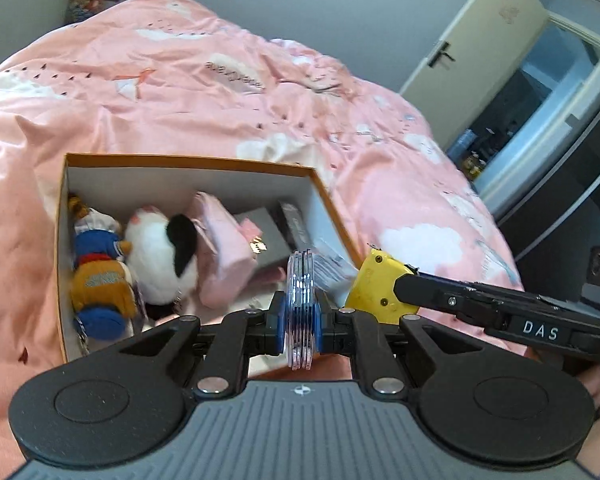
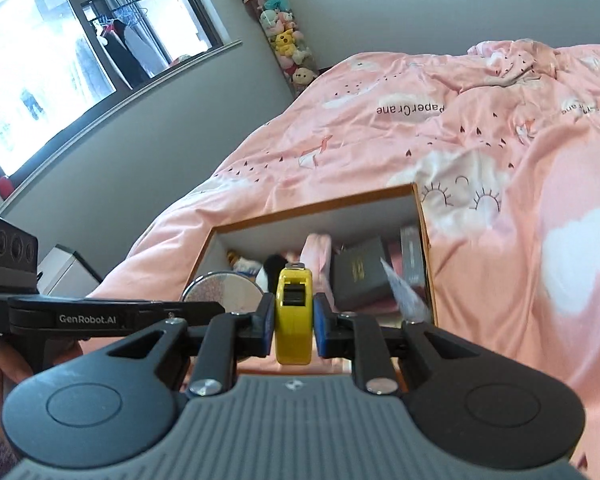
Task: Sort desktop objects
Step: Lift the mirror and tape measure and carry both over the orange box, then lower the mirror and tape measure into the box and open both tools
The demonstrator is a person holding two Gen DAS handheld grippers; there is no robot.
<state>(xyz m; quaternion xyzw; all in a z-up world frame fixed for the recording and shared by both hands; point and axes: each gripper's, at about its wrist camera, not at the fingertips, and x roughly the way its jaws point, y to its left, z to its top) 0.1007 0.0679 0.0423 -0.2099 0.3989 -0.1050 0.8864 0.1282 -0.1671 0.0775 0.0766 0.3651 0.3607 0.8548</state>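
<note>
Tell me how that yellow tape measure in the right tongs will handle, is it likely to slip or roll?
The yellow tape measure looks like hard, smooth plastic, so probably rigid but somewhat slippery. The right tongs clamp its flat sides, which should hold it steady. Its rounded edge suggests it might roll if set down on edge on the soft pink duvet.

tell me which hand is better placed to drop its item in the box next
Left, narrowly. The left gripper, shut on the round disc, hangs over the open box. The right gripper, clamping the yellow tape measure, sits nearer the box's right edge.
</note>
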